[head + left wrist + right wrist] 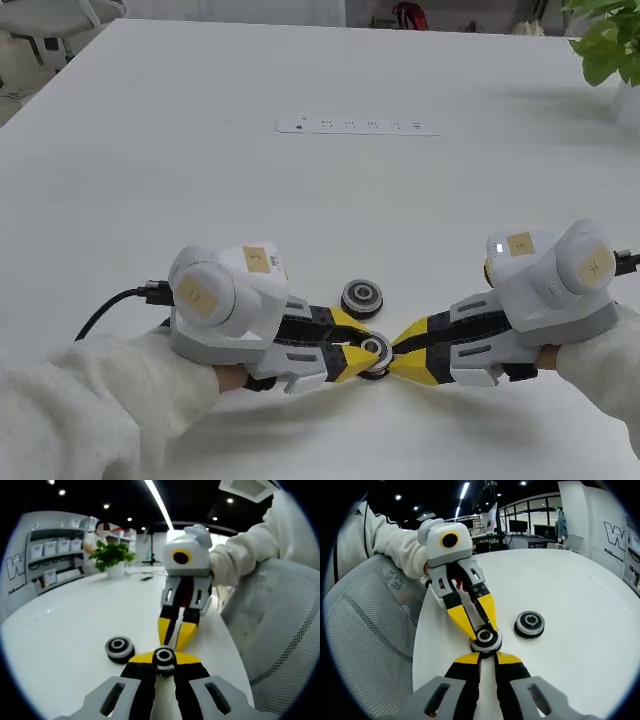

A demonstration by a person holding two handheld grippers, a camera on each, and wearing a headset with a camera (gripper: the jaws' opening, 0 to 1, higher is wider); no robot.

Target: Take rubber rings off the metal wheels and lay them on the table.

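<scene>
A small metal wheel (376,349) with a black rubber ring is pinched between the yellow tips of my left gripper (362,352), which is shut on it just above the white table (300,200). From the right, my right gripper (398,358) meets the same wheel, its jaws shut on the edge of the rubber ring. In the left gripper view the wheel (164,659) sits at my own tips, with the right gripper (172,642) touching it from beyond. A second wheel (361,297) (529,624), ring on, lies flat on the table just behind.
A white power strip (357,126) lies across the table's middle. A potted plant (610,40) stands at the far right corner. A black cable (110,310) trails from the left gripper. A mesh chair back (370,630) is close to the table's near edge.
</scene>
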